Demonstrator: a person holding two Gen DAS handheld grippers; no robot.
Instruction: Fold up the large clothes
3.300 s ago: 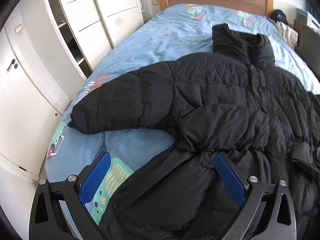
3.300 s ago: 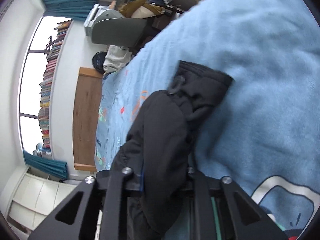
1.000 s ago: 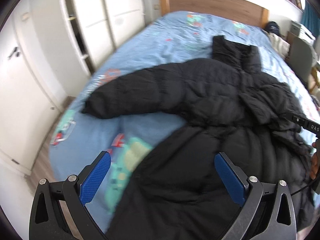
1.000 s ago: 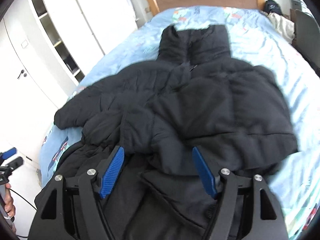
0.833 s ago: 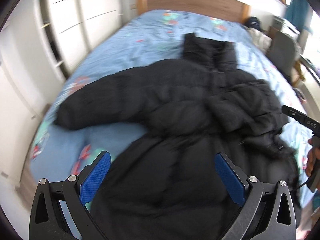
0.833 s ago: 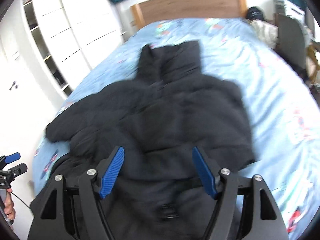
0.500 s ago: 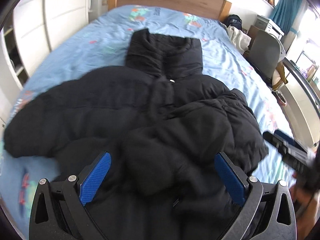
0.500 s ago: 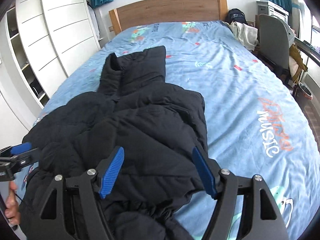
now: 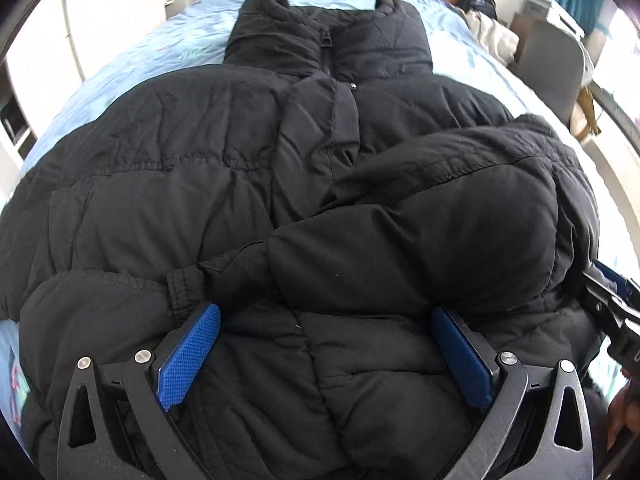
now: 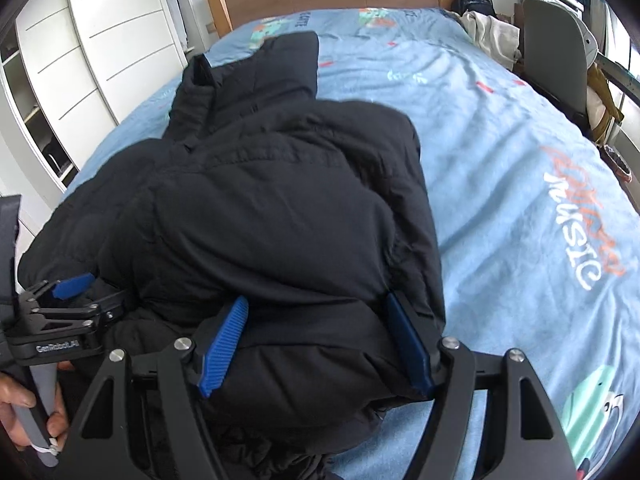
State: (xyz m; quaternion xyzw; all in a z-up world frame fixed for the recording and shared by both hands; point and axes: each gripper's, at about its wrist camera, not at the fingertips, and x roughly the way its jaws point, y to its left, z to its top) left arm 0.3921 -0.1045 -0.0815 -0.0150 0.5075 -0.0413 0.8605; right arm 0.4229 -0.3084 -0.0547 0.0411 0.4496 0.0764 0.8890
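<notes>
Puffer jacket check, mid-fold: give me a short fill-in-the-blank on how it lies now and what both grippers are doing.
1. The black puffer jacket lies on a bed with a ____ coloured cover.
2. One sleeve is folded ____ the jacket's front.
3. The left gripper and the right gripper both have their jaws ____.
4. The jacket's collar points toward the wooden ____.

Missing words: blue; across; open; headboard

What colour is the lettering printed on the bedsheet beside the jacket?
White with orange behind it, on the light blue bedsheet; the lettering shows best in the right wrist view.
</notes>
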